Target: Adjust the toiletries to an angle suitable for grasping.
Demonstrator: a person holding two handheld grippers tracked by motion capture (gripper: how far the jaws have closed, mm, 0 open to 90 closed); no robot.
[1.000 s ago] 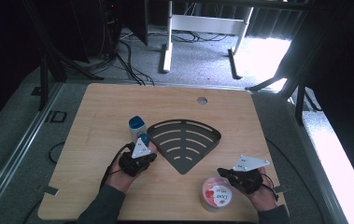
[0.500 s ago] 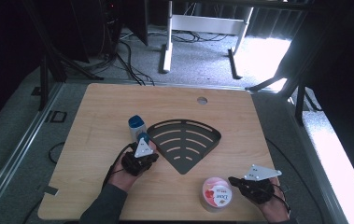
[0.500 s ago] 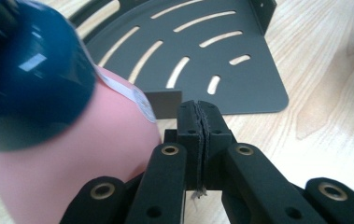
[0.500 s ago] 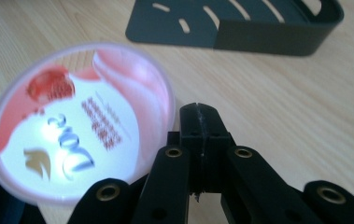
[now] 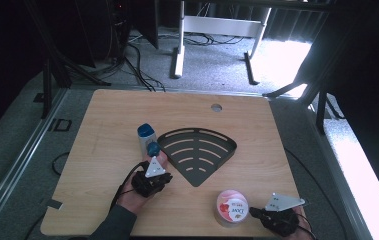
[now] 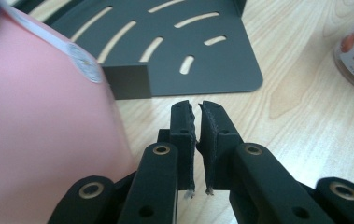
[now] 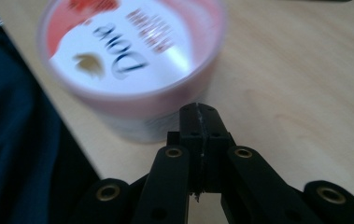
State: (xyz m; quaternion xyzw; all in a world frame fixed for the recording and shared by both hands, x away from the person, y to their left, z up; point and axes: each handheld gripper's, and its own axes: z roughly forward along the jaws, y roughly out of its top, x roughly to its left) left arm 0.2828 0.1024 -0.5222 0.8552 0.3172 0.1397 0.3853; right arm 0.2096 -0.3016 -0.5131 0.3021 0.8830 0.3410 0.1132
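A bottle (image 5: 146, 135) with a blue cap lies left of a black fan-shaped slotted tray (image 5: 197, 152). My left gripper (image 5: 159, 161) sits just below the bottle, by the tray's near point. Its jaws have just been opening. In the left gripper view they (image 6: 195, 105) stand a narrow slit apart, open, with nothing between them. A pink side with a white label (image 6: 34, 130), the bottle as far as I can tell, lies close at their left, and the tray (image 6: 198, 65) is ahead. My right gripper (image 5: 255, 213) (image 7: 198, 108) is shut and empty, its tips just short of a round pink-and-white Dove jar (image 5: 232, 206) (image 7: 132, 60).
The wooden table (image 5: 117, 115) has a small round hole (image 5: 216, 107) near its far edge. Both hands are at the near edge. Cables and metal stand legs lie on the grey floor beyond. A dark blue sleeve (image 7: 11, 140) shows at the left of the right gripper view.
My right gripper has drawn back toward the table's near edge, to the right of the jar. The left gripper, bottle, tray and jar have stayed in place.
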